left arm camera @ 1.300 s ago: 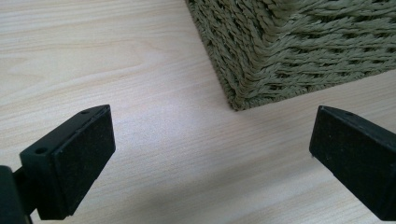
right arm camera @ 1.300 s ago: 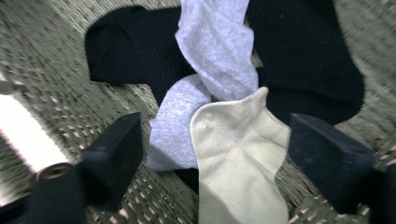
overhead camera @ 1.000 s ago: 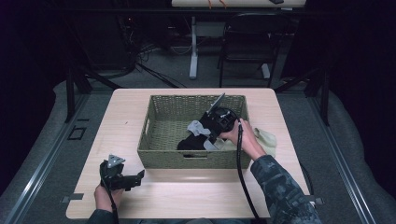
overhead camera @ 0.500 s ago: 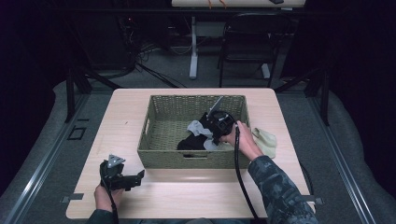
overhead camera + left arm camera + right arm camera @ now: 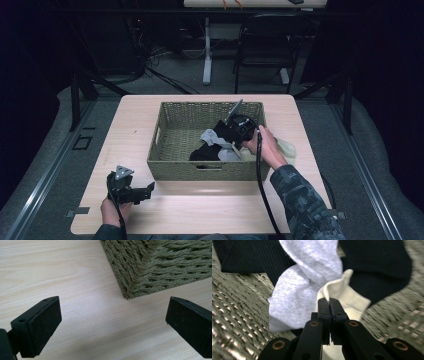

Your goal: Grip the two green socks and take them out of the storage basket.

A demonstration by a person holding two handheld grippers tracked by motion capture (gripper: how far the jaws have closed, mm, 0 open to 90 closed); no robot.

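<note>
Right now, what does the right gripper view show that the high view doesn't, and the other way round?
Right gripper view: the right gripper with jaws just closed on the cream sock, beside a grey sock. High view: the left gripper, jaws open, over the table, and a chair behind. Both: the basket and black cloth.

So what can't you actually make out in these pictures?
- Cream sock, right gripper view: its lower part is hidden behind the right gripper, whose fingers have just been closing on its cuff.
- Black garment, right gripper view: cut off by the top edge, so its kind is unclear.
- Grey sock, same view: its top end runs out of frame.
- Basket, high view: the floor under the clothes is covered.
- Basket, left gripper view: its inside is cut off by the top edge.
</note>
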